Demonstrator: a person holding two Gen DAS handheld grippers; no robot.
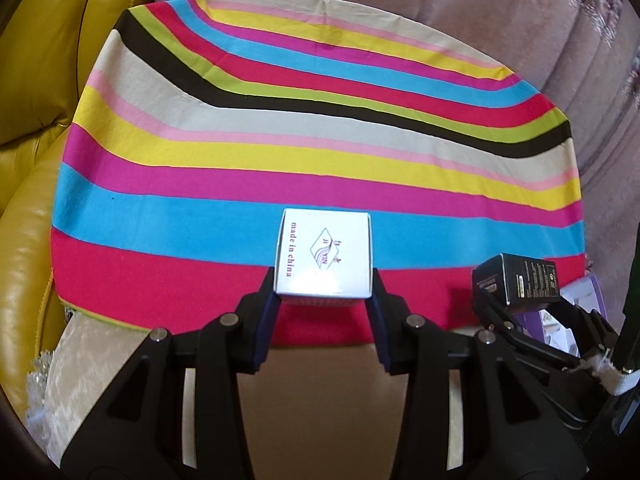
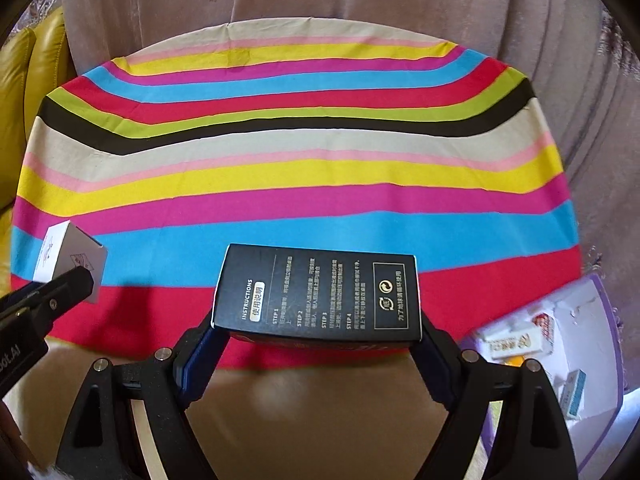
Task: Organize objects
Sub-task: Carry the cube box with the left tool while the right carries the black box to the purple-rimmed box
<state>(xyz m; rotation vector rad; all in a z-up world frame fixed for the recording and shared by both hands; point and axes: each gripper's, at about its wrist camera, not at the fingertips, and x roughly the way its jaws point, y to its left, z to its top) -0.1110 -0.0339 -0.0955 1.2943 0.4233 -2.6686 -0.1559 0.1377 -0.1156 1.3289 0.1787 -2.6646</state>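
My left tongs (image 1: 324,300) clamp the white box (image 1: 323,251); my right tongs (image 2: 320,334) grip the black box (image 2: 318,290) by its ends, long axis left-right. Beyond both lies the striped bench (image 2: 304,172), bare.

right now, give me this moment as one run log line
left gripper: shut on white box | right gripper: shut on black box | both above striped cloth | purple tray: holds small packets
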